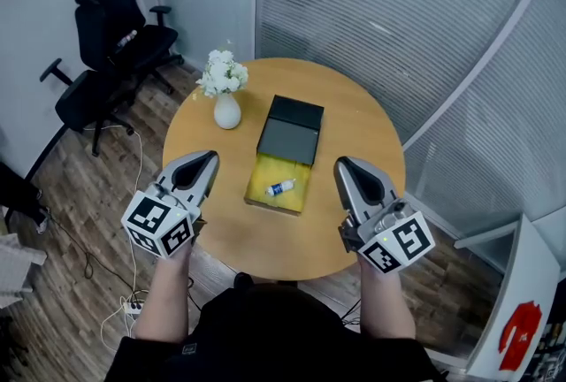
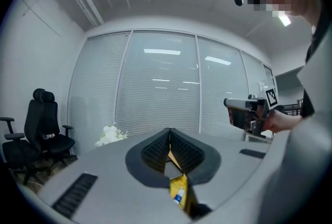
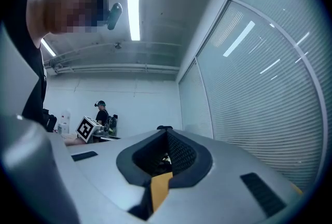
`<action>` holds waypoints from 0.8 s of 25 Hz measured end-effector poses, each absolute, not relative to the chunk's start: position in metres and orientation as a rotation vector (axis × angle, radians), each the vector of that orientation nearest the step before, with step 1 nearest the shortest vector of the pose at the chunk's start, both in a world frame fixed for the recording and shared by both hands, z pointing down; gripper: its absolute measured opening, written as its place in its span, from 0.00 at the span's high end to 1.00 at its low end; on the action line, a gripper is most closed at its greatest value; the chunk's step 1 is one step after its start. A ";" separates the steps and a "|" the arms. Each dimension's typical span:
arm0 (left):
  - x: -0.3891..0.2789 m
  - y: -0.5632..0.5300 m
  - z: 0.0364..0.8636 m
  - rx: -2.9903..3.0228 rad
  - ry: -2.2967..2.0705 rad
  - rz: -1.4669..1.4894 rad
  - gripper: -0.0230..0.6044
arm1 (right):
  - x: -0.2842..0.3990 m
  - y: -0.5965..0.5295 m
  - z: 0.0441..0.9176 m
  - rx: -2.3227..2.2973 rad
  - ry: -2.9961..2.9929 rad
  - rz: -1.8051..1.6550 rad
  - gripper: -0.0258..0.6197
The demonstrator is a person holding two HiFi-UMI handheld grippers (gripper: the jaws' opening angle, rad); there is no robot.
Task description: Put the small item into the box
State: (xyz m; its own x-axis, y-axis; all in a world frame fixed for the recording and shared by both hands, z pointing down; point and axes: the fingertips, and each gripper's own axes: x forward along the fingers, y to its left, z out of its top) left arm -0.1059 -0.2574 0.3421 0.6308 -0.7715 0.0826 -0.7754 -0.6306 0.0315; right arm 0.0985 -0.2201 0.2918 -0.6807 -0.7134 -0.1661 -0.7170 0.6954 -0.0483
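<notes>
Yellow tray of the box (image 1: 256,194) is open toward the person. The small item, a white bottle with a blue label (image 1: 281,187), already lies inside it, about mid-tray, on its side. The box's dark part (image 1: 290,134) sits on the far side of the tray; can't tell whether it's a lid or a sleeve.

Tools:
- left tool (image 1: 210,159): jaws together, nothing in them. It's left of the box, apart from it, over the bench (image 1: 358,119). Its own view looks level past the closed jaws, with the yellow tray and bottle showing low in the gap.
- right tool (image 1: 343,166): jaws also read as together and empty, in both the head view and its own view. It's right of the box, apart from it, nose tipped slightly up.

Key relation: the bottle lies between the 2 tools, inward and below both noses. Its long axis runs diagonally across the tray, near-left to far-right in the head view. Can't tell which end is the cap. Neither hand is clearly nearer; the gap looks about equal on both sides.

Judgement: placement looks done, no pick needed. If anything remains, it's closing the box, and either hand could do that. Risk is low: a nudge to the tray could roll the bottle, but the walls should contain it.

The vase of white flowers (image 1: 226,109) stands far-left of the box, well clear.
</notes>
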 end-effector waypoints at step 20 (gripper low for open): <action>-0.095 -0.263 0.362 2.792 -1.318 0.177 0.94 | 0.096 -0.226 0.320 -1.183 2.751 -0.076 0.91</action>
